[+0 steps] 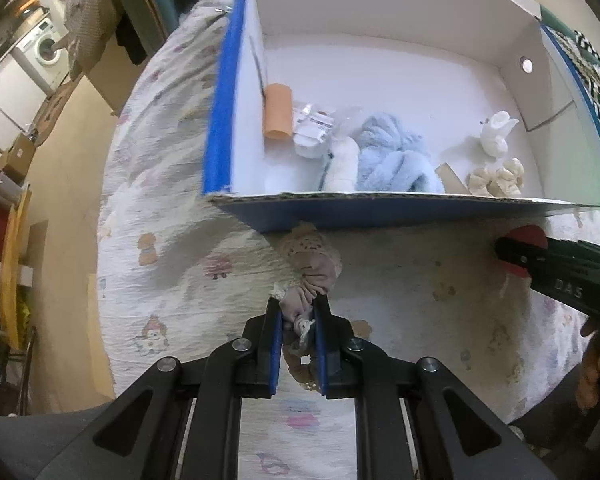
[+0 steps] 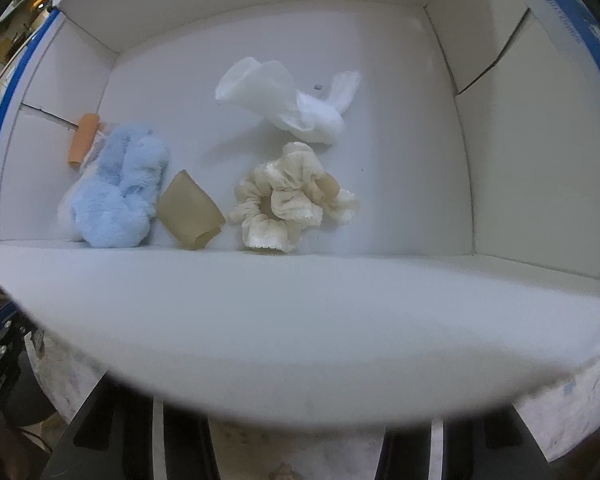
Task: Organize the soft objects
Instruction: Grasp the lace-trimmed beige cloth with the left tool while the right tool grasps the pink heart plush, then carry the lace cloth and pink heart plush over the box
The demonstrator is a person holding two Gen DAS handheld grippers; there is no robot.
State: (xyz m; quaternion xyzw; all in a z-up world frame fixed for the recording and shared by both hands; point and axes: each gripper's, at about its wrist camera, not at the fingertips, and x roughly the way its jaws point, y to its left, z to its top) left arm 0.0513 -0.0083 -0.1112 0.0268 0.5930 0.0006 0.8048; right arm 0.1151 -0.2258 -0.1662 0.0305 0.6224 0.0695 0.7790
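My left gripper (image 1: 298,314) is shut on a beige-pink lace-trimmed cloth (image 1: 314,266) that lies on the bed just in front of the blue-and-white cardboard box (image 1: 220,120). Inside the box lie a fluffy light-blue item (image 1: 392,156) (image 2: 118,192), a cream scrunchie (image 1: 496,178) (image 2: 288,196), a white sock (image 1: 496,132) (image 2: 296,100), an orange tube (image 1: 278,110) (image 2: 84,140) and a tan sleeve (image 2: 190,210). The right gripper body (image 1: 560,272) shows at the right by the box front. In the right wrist view its fingers are hidden behind the box's front wall (image 2: 300,320).
The box sits on a patterned white bedspread (image 1: 172,248). A clear plastic packet (image 1: 316,124) lies beside the orange tube. A washing machine (image 1: 44,46), clothes and furniture stand at the far left beyond the bed edge.
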